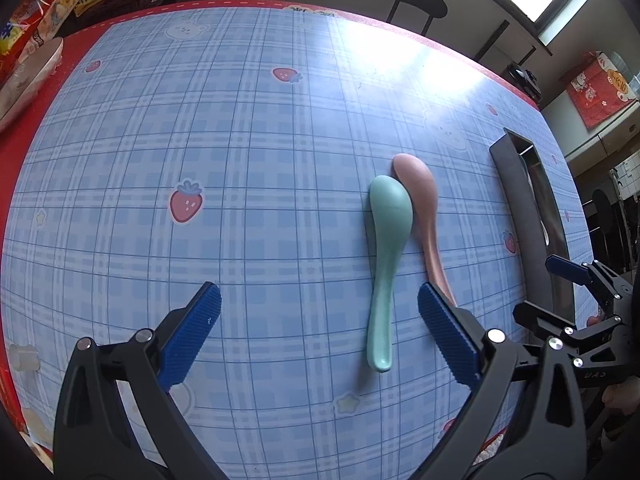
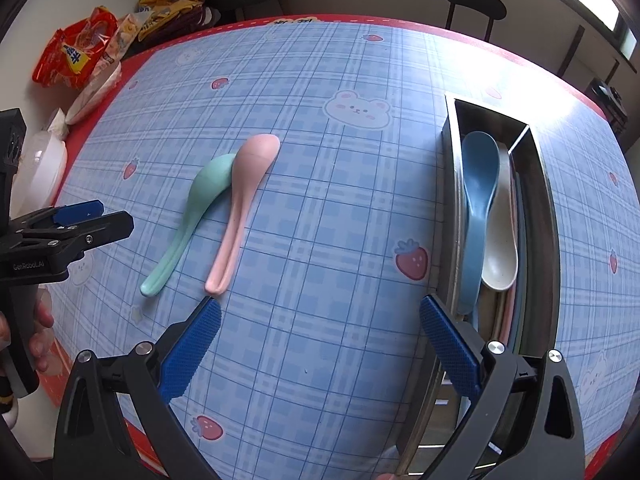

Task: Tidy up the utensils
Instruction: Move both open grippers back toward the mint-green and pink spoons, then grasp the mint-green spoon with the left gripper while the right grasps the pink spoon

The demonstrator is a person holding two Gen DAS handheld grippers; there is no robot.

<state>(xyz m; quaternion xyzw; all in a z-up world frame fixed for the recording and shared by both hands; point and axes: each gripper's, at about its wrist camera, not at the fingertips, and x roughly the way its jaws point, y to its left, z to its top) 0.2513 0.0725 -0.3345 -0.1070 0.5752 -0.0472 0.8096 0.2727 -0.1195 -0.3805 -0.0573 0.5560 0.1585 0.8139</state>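
Blue plaid tablecloth (image 2: 320, 120) seen spread over table. Metal tray (image 2: 548, 208) placed at right side; blue spoon (image 2: 478, 192) and white spoon (image 2: 502, 256) held inside. Green spoon (image 1: 386, 248) and pink spoon (image 1: 420, 200) laid on cloth, bowls touching, handles apart. Left gripper (image 1: 320, 332) held wide open, nothing grasped, green spoon's handle between fingers. Right gripper (image 2: 320, 336) likewise wide open, empty, over bare cloth between pink spoon and tray.

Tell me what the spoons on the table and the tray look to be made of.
Green spoon and pink spoon: probably matte plastic or a wheat-straw composite; flat pastel colour, soft dull sheen, thick moulded shapes. Glazed ceramic can't be ruled out.
Tray: likely stainless steel with a brushed finish; grey walls with thin straight edges and soft reflections inside.
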